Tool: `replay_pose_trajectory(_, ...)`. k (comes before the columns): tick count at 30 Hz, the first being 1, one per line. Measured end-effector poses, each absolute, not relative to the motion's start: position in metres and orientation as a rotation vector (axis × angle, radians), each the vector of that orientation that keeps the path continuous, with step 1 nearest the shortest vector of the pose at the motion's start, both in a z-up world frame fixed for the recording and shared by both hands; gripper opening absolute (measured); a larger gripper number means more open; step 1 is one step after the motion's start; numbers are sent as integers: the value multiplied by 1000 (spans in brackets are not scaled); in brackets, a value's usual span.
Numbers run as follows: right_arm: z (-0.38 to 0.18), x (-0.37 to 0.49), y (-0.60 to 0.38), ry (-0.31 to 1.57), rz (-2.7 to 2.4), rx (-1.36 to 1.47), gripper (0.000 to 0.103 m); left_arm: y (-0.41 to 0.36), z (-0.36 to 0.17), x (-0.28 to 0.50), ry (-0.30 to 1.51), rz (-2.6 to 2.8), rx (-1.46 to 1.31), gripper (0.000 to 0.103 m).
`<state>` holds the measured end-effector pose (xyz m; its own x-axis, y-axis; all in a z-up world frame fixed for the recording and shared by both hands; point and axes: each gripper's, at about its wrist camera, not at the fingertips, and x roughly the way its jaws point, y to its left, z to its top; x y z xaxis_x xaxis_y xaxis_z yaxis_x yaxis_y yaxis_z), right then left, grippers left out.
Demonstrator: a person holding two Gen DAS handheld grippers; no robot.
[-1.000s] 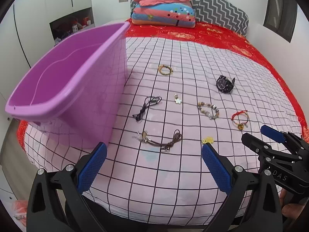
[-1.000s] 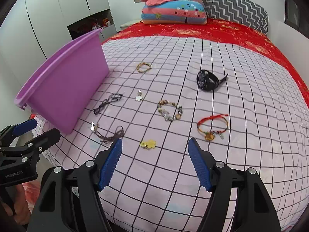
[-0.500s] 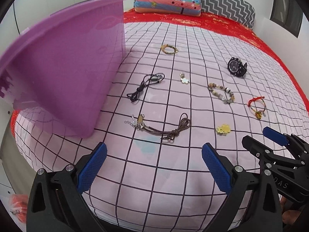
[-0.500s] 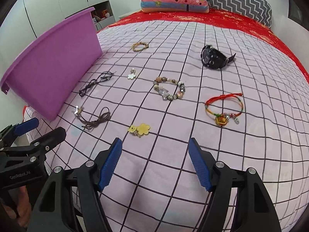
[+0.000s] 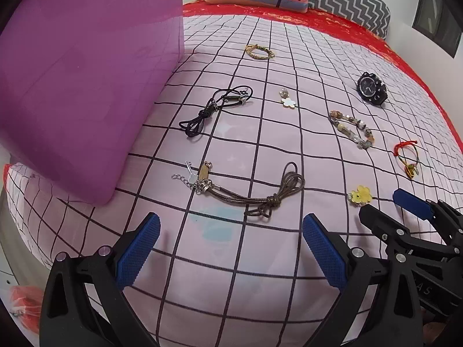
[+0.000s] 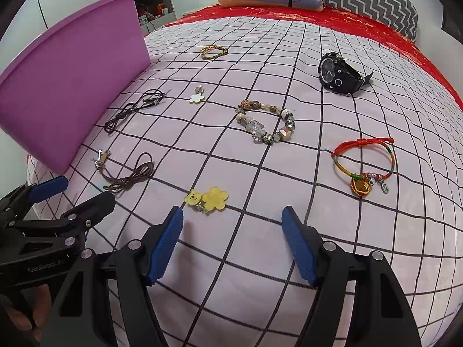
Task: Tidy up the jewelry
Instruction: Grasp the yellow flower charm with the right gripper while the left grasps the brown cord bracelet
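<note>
Both the left gripper (image 5: 230,248) and the right gripper (image 6: 233,243) are black angular frames with silver screws and textured blue finger pads (image 6: 165,245). White "GenRobot.AI" lettering marks one body.

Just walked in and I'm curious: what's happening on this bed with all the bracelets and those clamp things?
A person holds two clamp-like grippers over a checked bedspread, about to tidy jewelry. Both are open and empty: the left gripper points at a brown cord necklace, the right gripper at a yellow flower charm. A black watch, a beaded bracelet and a red string bracelet lie untouched. A purple tub sits to the left.
</note>
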<state>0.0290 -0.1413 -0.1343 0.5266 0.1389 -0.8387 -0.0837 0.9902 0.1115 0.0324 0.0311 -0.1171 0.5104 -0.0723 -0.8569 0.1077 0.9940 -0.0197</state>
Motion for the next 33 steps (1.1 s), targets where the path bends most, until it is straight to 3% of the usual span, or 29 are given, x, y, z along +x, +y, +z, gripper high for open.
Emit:
replay_pose_trajectory(27,-144,45,-127,962,133,-70,67,30,-139,56,1018,-97,44,95)
replay_pose_trajectory(29,-145,45,-125,956,139,-82,67,28,-140,57,1012,-102,56,94)
replay_pose_trajectory(33,-146,45,-122,945,140,-104,66,25,-139,55,1001,-130,68,80)
